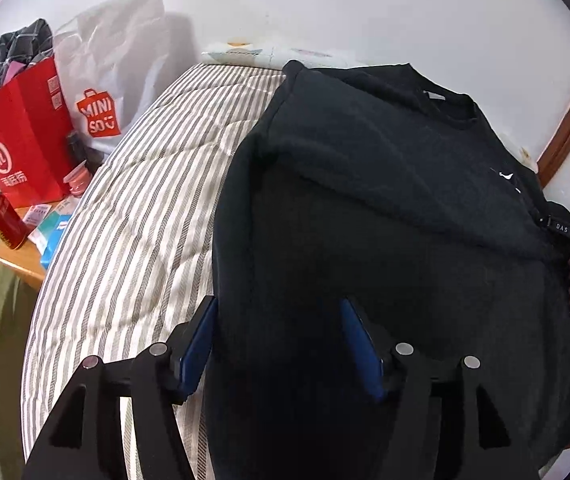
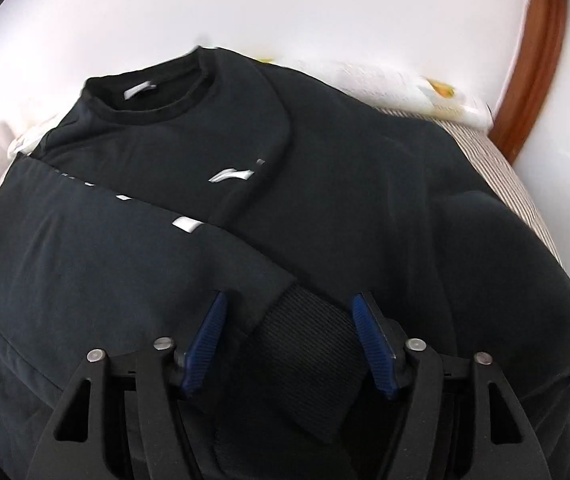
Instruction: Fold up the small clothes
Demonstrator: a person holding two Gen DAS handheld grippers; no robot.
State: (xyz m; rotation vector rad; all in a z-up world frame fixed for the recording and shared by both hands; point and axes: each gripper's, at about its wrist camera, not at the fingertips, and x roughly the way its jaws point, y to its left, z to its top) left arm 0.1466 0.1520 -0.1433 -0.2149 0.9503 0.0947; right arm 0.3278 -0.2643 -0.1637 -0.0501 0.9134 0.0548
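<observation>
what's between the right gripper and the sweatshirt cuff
Nothing visible. The right gripper is open, and the ribbed cuff of the black sweatshirt lies directly between its blue fingers, with no other object in the gap.

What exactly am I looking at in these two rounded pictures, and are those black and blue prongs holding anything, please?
Each picture comes from a fisheye camera fixed on a hand-held two-finger gripper, looking forward along its fingers. The left gripper and the right gripper both have blue pads spread apart, so neither clamps anything. A black sweatshirt lies on a striped bed, one sleeve folded across its chest, its ribbed cuff between the right gripper's open fingers. The left view also shows a red paper bag, a white shopping bag and a red can on a side table.
</observation>
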